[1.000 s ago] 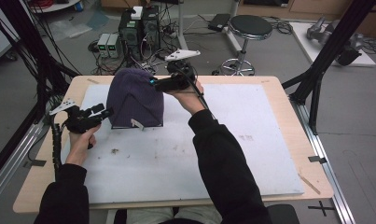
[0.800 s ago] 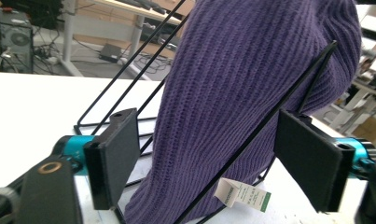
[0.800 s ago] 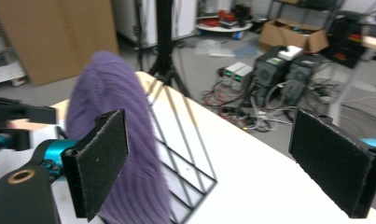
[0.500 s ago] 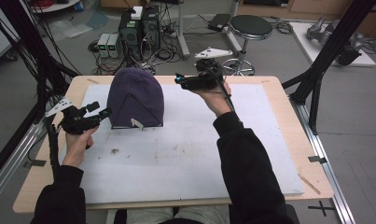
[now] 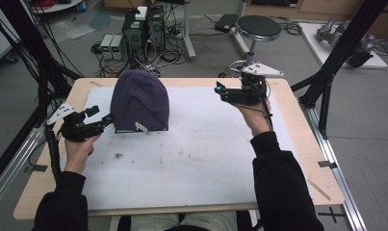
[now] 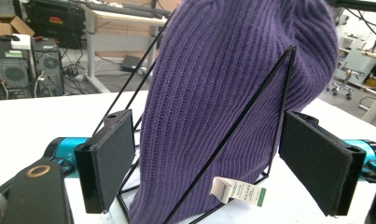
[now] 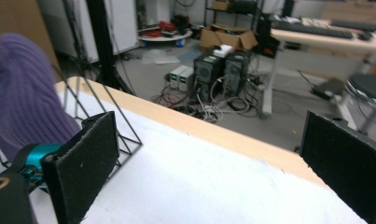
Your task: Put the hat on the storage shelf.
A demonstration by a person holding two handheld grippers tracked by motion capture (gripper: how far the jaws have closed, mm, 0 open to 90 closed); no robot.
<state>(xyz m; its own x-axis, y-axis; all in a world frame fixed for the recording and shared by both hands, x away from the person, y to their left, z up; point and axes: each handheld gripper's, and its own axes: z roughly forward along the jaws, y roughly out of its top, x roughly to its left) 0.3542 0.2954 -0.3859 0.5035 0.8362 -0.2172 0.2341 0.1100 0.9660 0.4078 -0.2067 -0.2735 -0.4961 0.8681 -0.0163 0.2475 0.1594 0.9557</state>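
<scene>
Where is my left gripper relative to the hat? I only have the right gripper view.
Observer: The left gripper sits at the hat's left edge on the high view, jaws open.
Operator: Is it gripping anything?
Observer: No. In the left gripper view the pads stand on either side of the hat and its wire stand, not closed on them.
Operator: Anything hanging off the hat?
Observer: A white tag with a green end, at the lower hem.
Operator: And my right gripper?
Observer: The right gripper is held above the table, jaws open and empty, well right of the hat.
</scene>
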